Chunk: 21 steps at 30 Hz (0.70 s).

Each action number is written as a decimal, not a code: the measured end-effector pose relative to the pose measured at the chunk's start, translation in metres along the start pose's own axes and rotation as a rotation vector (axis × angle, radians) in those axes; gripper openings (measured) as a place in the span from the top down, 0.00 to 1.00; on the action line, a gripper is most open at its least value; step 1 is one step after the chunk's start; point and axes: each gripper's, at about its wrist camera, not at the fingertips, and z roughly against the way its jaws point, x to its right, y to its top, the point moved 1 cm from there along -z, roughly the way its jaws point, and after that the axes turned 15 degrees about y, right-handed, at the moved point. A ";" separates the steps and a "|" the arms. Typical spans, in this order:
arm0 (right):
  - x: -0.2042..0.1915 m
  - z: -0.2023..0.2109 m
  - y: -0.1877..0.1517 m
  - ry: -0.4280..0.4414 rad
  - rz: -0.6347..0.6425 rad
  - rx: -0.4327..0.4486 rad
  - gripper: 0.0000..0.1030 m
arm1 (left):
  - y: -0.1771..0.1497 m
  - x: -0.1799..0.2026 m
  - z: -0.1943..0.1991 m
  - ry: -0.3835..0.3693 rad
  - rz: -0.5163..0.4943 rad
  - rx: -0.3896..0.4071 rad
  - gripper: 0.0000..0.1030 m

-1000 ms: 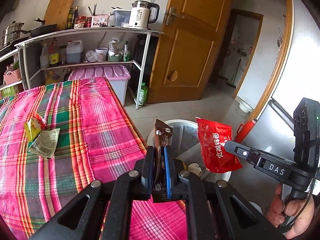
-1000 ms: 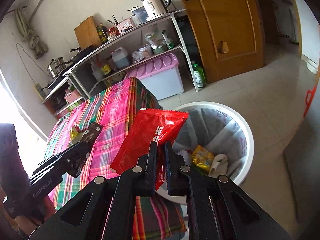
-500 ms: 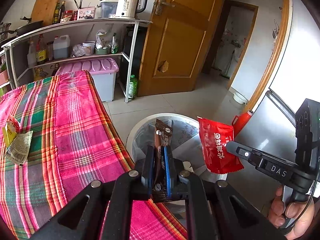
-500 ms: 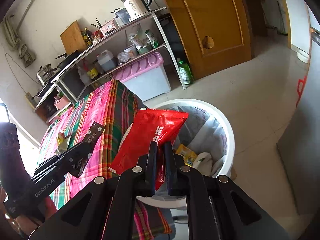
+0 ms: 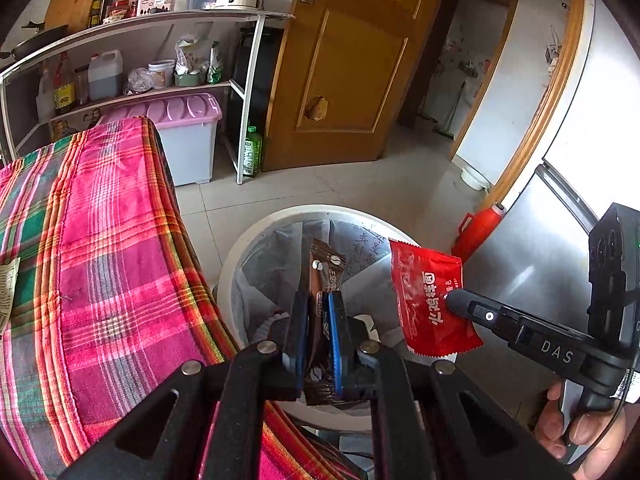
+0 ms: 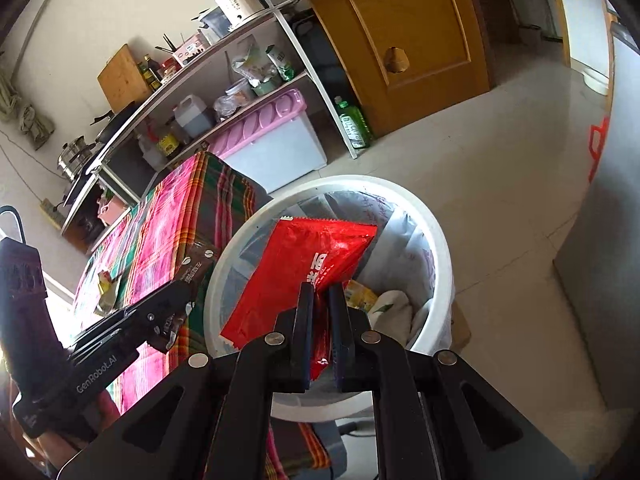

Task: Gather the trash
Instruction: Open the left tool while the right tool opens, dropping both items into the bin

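2 hand-held grippers hang over a white trash bin (image 5: 240,248), each clamped on a piece of litter. The left gripper (image 5: 318,300) has its jaws closed tight on a brown snack wrapper (image 5: 325,266), which stands upright between the pads above the bin's opening, near the rim closest to the table. The right gripper (image 6: 320,292) pinches a red snack packet (image 6: 304,264) by its lower edge; the packet fans up and to the left over the bin's lined interior. In the left wrist view the same red packet (image 5: 428,300) shows at the right gripper's tip (image 5: 454,300), above the bin's right rim, with a hand (image 5: 580,428) on the handle at the lower right corner. In the right wrist view the left gripper (image 6: 176,300) and its brown wrapper (image 6: 196,268) sit at the bin's left rim, just beside the table edge. Inside the bin (image 6: 444,264), on a grey liner, lie a yellow wrapper (image 6: 360,296) and crumpled white paper (image 6: 390,308). A table under a pink-and-green plaid cloth (image 5: 100,260) stands just beside the bin; 1 more wrapper (image 5: 6,296) lies at its far left edge. Behind, a white shelf (image 5: 256,80) and a wooden door (image 5: 360,60).
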 end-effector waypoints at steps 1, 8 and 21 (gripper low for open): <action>0.002 -0.001 0.000 -0.002 -0.005 -0.004 0.91 | 0.000 0.001 -0.002 -0.003 0.001 -0.006 0.89; 0.009 -0.005 0.000 -0.016 -0.029 -0.010 0.87 | -0.001 0.001 -0.007 -0.022 0.013 -0.027 0.82; -0.020 0.014 -0.003 0.033 0.052 0.029 0.87 | -0.003 -0.018 0.024 -0.012 0.054 0.035 0.81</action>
